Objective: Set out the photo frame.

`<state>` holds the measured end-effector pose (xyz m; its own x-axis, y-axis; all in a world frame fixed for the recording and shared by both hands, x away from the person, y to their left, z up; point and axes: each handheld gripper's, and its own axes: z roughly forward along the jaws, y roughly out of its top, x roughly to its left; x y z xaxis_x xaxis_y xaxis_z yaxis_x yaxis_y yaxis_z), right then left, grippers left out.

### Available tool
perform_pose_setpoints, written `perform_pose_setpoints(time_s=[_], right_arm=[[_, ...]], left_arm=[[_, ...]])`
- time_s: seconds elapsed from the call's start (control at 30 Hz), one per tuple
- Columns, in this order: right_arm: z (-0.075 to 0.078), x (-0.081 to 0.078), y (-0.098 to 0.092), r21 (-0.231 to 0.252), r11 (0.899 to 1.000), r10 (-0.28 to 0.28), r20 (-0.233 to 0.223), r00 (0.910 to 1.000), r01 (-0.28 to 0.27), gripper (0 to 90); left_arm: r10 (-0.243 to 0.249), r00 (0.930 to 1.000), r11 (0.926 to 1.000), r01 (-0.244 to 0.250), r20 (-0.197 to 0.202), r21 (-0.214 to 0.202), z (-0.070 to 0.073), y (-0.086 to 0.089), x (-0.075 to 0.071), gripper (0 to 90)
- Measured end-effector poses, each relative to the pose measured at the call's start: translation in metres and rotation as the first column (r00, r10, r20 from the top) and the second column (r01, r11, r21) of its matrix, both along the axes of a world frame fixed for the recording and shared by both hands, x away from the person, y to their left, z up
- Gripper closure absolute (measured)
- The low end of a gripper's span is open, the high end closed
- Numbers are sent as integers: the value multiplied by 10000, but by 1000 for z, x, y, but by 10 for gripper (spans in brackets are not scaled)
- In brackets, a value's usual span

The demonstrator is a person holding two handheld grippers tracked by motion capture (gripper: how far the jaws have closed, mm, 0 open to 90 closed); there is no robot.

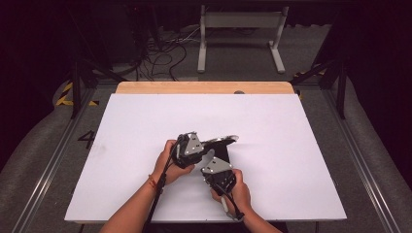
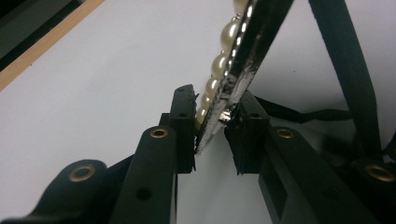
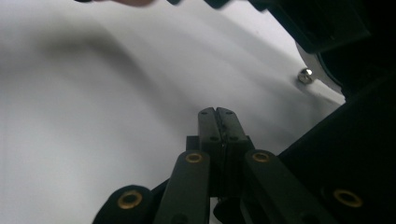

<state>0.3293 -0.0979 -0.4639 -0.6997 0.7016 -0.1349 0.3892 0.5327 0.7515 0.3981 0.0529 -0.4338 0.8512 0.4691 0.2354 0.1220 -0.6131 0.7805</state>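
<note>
A flat black item edged with a row of pearls (image 2: 219, 65) and a glittery rim stands tilted between my left gripper's (image 2: 212, 126) jaws. Both pads press on its lower edge, so the gripper is shut on it. Black straps (image 2: 345, 70) trail from it to the right. In the high view the item (image 1: 227, 141) sits mid-table just right of the left gripper (image 1: 214, 142). The right gripper (image 1: 210, 155) is close in front of it, held in the person's right hand. Its jaws (image 3: 217, 116) are shut together above the white tabletop with nothing visible between them.
The white table (image 1: 145, 121) has a wooden strip (image 1: 204, 87) along its far edge. The left gripper's grey plate with a screw (image 3: 306, 74) sits close at the right gripper's upper right. On the floor beyond the table are a white stand (image 1: 240, 29) and cables (image 1: 160, 53).
</note>
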Motion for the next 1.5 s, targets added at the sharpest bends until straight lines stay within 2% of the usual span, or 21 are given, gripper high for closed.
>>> perform_pose_setpoints(time_s=[0.23, 0.43, 0.6, 0.7, 0.83, 0.93, 0.97, 1.07, 1.17, 1.23, 1.33, 1.43, 1.5], right_arm=[[0, 1, -11, 130, 9999, -77, -102, 9999, 78, 900], [1, 1, -21, 113, 9999, -62, -204, 9998, 64, 900], [3, -1, -25, 152, 9999, -7, -298, 9996, 11, 900], [4, -2, -27, 133, 9999, 73, -300, 9995, -69, 900], [5, -1, -28, 276, 9996, -67, -356, 9993, 77, 900], [4, -1, -28, 312, 9995, -94, -370, 9993, 106, 900], [4, -1, -27, 245, 9996, -111, -341, 9994, 119, 900], [3, -1, -23, 322, 9995, -43, -329, 9994, 54, 900], [3, -1, -19, 286, 9996, -13, -289, 9996, 21, 900], [3, -1, -19, 205, 9998, 1, -281, 9996, 5, 900], [3, -1, -22, 355, 9994, 9, -320, 9995, 3, 900], [4, -1, -24, 553, 9985, 20, -291, 9996, -4, 900], [5, -1, -26, 549, 9985, -40, -205, 9998, 51, 900]], left_arm=[[158, 9999, 9996, -160, 71, 245, 1, -2, -3, 771], [348, 9992, 9990, -353, 176, 286, 1, -4, -7, 782], [436, 9990, 9988, -436, 28, 201, 1, -3, -9, 776], [424, 9991, 9991, -424, -63, 42, 2, -2, -9, 766], [367, 9987, 9967, -392, -361, -716, 4, 4, -6, 702], [247, 9986, 9958, -287, -464, -874, 3, 9, -5, 654], [286, 9986, 9960, -322, -433, -833, 3, 9, -4, 653], [400, 9990, 9986, -407, -189, -336, 0, 5, -1, 629], [280, 9993, 9988, -290, -256, -388, -3, 3, 2, 642], [165, 9995, 9990, -177, -284, -412, -4, 2, 1, 688], [44, 9998, 9999, -46, -171, -127, -4, 0, 0, 762], [115, 9996, 9998, -119, 248, 151, -3, -3, -3, 784], [164, 9993, 9995, -173, 328, 261, -3, -4, -4, 801]])
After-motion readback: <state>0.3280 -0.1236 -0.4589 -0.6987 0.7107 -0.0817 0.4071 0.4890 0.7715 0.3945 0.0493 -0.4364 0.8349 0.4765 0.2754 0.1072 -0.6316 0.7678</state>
